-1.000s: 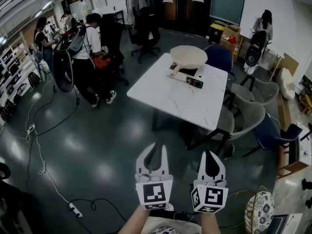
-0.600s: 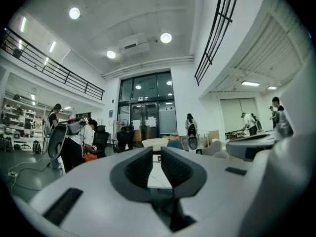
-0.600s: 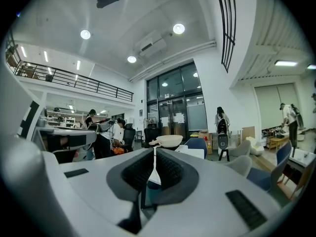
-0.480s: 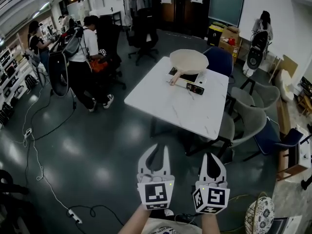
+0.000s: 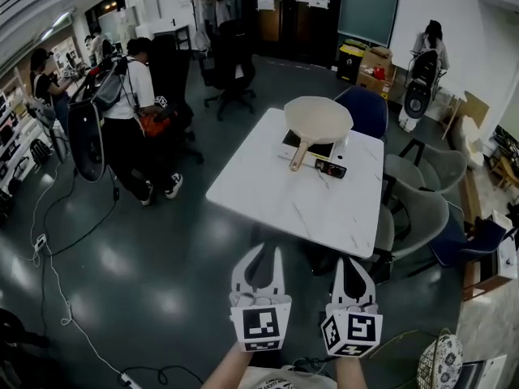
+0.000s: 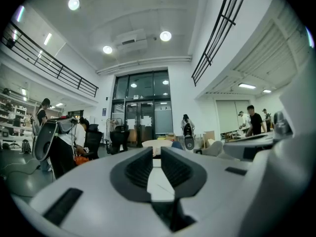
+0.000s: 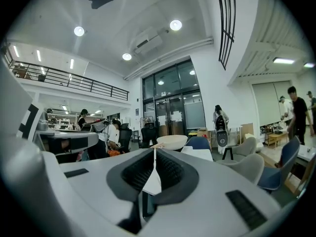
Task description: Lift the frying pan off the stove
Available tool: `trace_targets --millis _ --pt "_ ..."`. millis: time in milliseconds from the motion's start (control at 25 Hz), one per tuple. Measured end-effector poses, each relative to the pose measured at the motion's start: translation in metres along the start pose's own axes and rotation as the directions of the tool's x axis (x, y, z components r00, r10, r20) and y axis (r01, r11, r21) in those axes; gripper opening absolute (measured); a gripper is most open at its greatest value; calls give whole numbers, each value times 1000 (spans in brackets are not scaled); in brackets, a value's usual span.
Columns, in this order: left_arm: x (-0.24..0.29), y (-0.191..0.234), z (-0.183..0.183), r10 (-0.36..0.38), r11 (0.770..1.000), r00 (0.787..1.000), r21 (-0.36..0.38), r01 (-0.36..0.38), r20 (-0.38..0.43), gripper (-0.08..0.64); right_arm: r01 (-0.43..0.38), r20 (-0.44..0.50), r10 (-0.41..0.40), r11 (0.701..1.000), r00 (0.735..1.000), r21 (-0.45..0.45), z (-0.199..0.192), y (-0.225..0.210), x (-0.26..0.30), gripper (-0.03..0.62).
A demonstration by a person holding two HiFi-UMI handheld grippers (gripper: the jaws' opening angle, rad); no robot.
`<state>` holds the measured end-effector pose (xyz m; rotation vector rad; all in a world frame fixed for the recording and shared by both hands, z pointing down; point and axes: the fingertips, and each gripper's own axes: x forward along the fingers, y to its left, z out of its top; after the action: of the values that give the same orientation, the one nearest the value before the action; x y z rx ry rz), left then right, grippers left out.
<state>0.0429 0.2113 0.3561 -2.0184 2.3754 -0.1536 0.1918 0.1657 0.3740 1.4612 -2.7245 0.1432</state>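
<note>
The frying pan (image 5: 318, 120) sits unlifted on the stove (image 5: 293, 144) at the bench's (image 5: 276, 189) far end. My left tongs (image 5: 260, 254) and right tongs (image 5: 350, 262), closed and empty, are well short of the bench.

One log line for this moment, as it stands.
stage: pre-grasp | left gripper: shut, empty | right gripper: shut, empty | frying pan: on stove, untouched

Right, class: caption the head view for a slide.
Left gripper and right gripper, shut, face a frying pan on a stove.
</note>
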Motion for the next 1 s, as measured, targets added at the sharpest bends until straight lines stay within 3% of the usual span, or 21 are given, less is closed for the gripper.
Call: trace_targets --millis 520,1000 --pt "73 65 -10 -72 997 997 -20 72 -8 58 47 -16 -47 999 999 11 -3 37 84 23" --pt "103 86 -28 -115 992 992 -51 112 -53 58 63 -53 -62 998 997 14 -10 52 120 23"
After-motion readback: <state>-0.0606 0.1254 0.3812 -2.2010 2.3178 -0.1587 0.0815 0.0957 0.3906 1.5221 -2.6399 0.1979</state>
